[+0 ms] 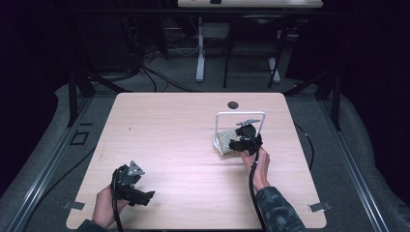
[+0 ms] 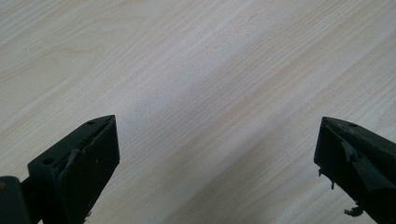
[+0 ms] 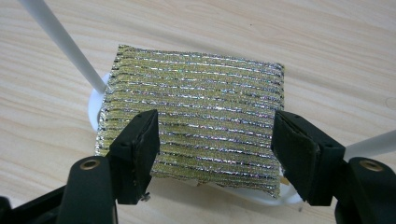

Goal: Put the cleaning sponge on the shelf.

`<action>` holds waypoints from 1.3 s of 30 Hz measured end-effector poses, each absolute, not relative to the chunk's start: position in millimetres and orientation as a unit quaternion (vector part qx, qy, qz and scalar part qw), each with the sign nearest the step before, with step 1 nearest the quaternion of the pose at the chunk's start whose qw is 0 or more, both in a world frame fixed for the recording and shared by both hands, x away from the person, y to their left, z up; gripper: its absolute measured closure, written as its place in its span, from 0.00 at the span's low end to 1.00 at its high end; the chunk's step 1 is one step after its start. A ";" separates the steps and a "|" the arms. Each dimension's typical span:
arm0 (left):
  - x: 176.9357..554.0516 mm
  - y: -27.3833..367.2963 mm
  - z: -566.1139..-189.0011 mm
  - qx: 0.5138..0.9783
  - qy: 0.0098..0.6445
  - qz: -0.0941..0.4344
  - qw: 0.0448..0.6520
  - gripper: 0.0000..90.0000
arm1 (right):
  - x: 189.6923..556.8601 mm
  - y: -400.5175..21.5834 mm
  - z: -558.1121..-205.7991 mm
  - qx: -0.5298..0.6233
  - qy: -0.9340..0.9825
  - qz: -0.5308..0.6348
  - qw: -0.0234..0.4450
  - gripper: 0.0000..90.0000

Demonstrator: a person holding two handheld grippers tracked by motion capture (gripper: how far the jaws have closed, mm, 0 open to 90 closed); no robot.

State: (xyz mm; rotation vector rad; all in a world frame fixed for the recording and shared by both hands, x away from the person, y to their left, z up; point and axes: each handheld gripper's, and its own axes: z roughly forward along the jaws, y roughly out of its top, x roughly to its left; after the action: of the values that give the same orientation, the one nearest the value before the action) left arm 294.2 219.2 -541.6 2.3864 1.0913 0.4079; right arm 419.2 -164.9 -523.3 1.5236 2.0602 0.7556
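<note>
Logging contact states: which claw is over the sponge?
The right claw, open astride the gold striped sponge on its white stand. The left claw is over bare table.

Each hand carries a black two-jaw gripper. The left gripper (image 1: 145, 197) is a chunky black body topped by a grey three-cornered plate (image 1: 135, 169), with a black cable (image 1: 115, 212) trailing back along the hand. Its jaws are thick, wedge-shaped black blocks with small holes near their tips and scuffed, chipped pale edges. The right gripper (image 3: 215, 144) has the same black blocky jaws, each fixed on a black arm by a brass-coloured screw (image 3: 89, 164). A black cable (image 1: 252, 183) runs from it down the forearm, which wears a dark patterned sleeve (image 1: 278, 210).
</note>
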 end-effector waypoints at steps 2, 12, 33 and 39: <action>294.3 219.3 -541.4 0.873 0.398 0.150 0.240 0.00 | 417.3 -166.0 -520.9 0.550 0.753 0.279 0.230 0.35; 294.2 218.6 -541.7 0.872 0.400 0.149 0.240 0.00 | 397.6 -173.2 -504.9 0.530 0.765 0.302 0.207 0.29; 294.2 216.7 -542.6 0.874 0.397 0.150 0.237 0.00 | 334.1 -187.8 -478.4 0.443 0.818 0.330 0.161 0.13; 293.7 217.1 -542.6 0.874 0.398 0.150 0.237 0.00 | 317.3 -196.6 -476.4 0.426 0.828 0.331 0.151 0.07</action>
State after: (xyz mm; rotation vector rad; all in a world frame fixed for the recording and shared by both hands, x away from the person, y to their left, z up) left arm 293.7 217.1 -542.6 2.3955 1.0899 0.4110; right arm 317.3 -196.6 -476.4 1.2234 2.3788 0.9499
